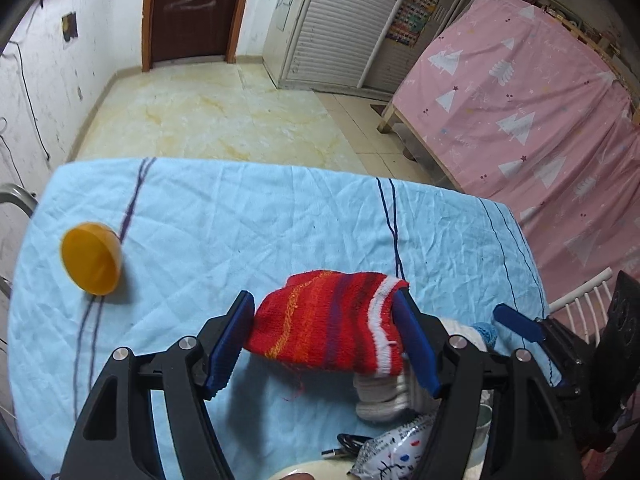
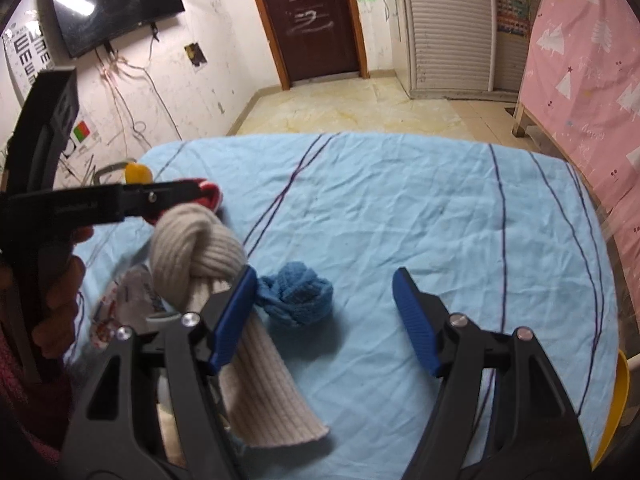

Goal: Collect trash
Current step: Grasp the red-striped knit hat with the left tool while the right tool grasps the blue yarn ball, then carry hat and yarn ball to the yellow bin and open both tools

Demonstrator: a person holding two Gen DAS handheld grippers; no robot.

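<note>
Between the left gripper's (image 1: pixel 324 338) closed pads a red knitted sock (image 1: pixel 328 320) is held crosswise, while the right gripper (image 2: pixel 324 316) is spread wide just right of the blue yarn ball (image 2: pixel 296 298).

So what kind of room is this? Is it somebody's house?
Probably a room in someone's home: there's a bed frame draped in a pink tree-print sheet, a wall-mounted TV, a brown wooden door, and a table under a light blue cloth.
</note>
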